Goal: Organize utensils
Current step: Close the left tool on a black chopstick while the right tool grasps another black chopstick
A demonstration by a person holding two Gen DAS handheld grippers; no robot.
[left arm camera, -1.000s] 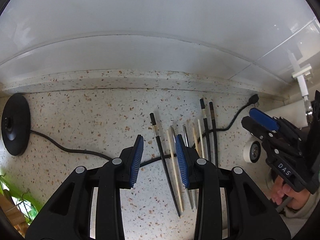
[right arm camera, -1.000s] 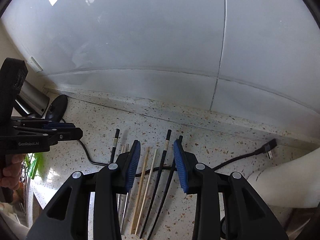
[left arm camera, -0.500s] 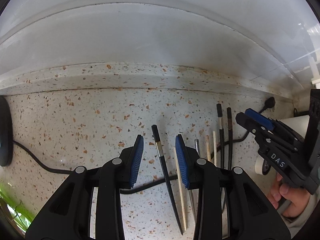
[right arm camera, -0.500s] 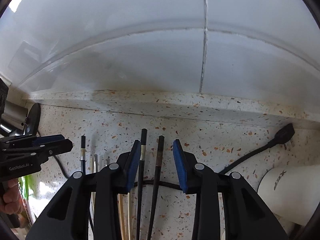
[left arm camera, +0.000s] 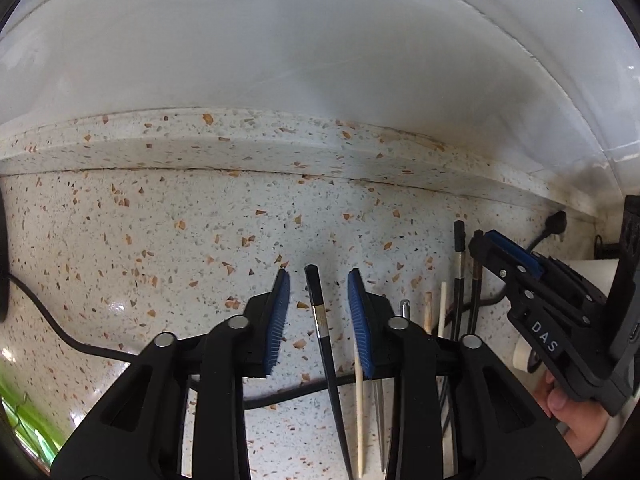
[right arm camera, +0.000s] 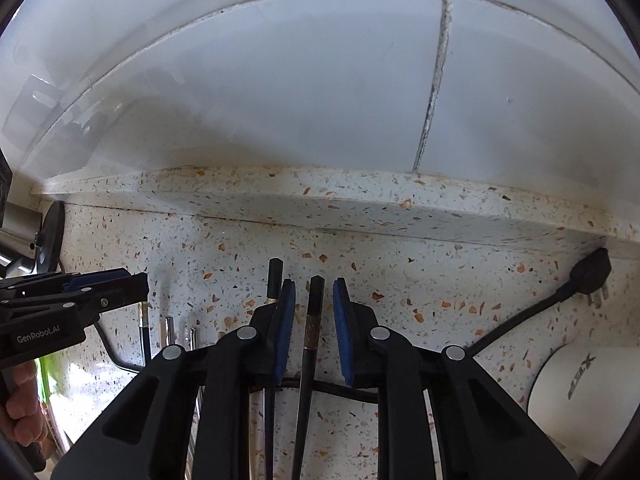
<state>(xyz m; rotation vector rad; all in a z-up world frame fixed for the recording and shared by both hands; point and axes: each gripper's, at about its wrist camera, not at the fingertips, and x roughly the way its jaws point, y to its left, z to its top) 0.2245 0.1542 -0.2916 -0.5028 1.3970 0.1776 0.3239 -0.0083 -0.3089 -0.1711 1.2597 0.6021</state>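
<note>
Chopsticks lie in a loose row on the speckled terrazzo counter (left arm camera: 168,240), thick ends toward the tiled backsplash (right arm camera: 280,100), tips toward the cameras, so each gripper comes down steeply from above and can straddle one stick at its thick end. Left gripper (left arm camera: 318,320): jaws have just been closing, blue pads either side of a black chopstick w/ silver band (left arm camera: 322,328), gap visible both sides, so not pressing yet; a pale wooden chopstick (left arm camera: 359,400) lies just beside, under the right-hand pad, and could get caught in the pinch. Right gripper (right arm camera: 314,328): jaws also just been closing, astride a dark chopstick w/ brown patterned band (right arm camera: 311,332), gaps both sides, not clamped yet; another black chopstick (right arm camera: 273,280) sits just outside its left-hand pad. Judgement: both hands each set to lift one stick at once, prob. to pair by type. A black power cord (right arm camera: 532,316) runs under the row, lifting the sticks a bit off the counter, which may help the pads get under. Writing: "DAS" on the right gripper's body in left wrist view, "GenRobot.AI" on the left gripper's body in right wrist view; white container (right arm camera: 592,404) at right carries dark lettering, too distorted to read.
</note>
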